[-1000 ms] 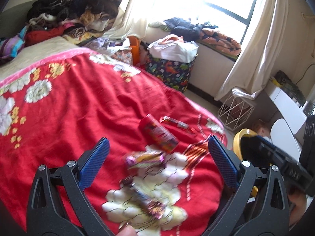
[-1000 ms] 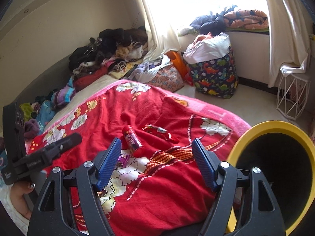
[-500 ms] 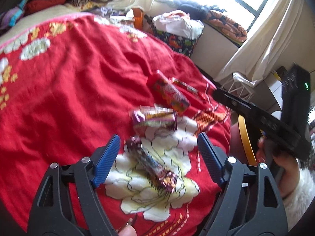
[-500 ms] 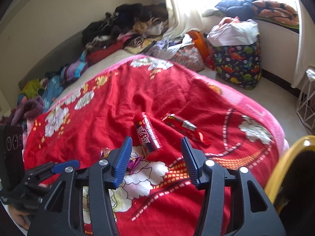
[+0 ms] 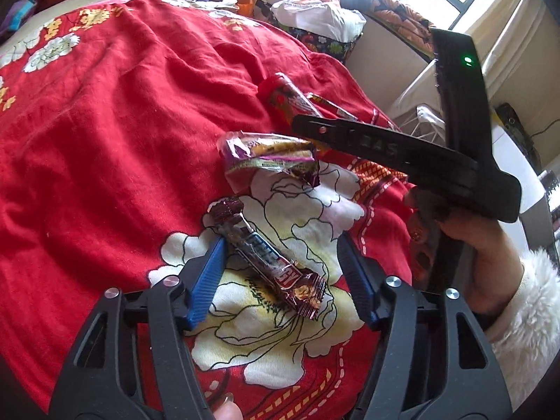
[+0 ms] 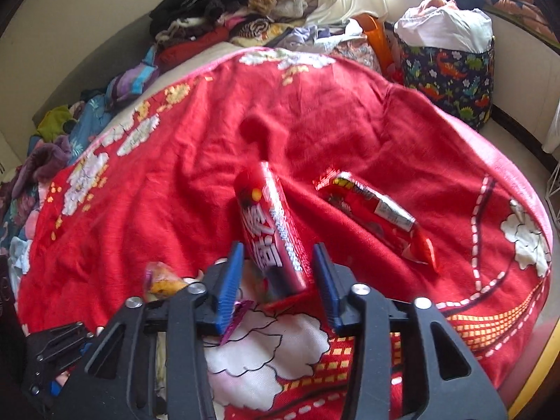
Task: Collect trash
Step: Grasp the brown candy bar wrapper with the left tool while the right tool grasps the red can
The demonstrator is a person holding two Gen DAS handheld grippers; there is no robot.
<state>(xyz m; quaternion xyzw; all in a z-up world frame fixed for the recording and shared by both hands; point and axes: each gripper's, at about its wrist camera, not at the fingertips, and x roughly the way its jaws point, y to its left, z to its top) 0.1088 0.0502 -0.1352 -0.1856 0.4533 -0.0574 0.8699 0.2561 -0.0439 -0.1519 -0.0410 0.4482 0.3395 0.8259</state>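
Several pieces of trash lie on the red flowered blanket [image 5: 105,112]. My left gripper [image 5: 281,255] is open, its blue fingers on both sides of a dark brown candy bar wrapper [image 5: 266,262]. A purple and yellow wrapper [image 5: 269,157] lies just beyond it. My right gripper [image 6: 278,264] is open around the near end of a red cylindrical snack tube [image 6: 271,231], not closed on it. A red foil wrapper [image 6: 374,210] lies to the tube's right. The right gripper's body [image 5: 385,147] crosses the left wrist view.
A yellow-rimmed bin [image 6: 539,371] shows at the bed's lower right edge. A dinosaur-print bag [image 6: 451,70] stands on the floor beyond the bed. Piled clothes [image 6: 245,7] fill the far side. A white wire basket [image 5: 427,126] stands by the curtain.
Both grippers have moved down and forward onto the blanket. The left now straddles the brown wrapper and the right straddles the red tube. Both jaws have narrowed.
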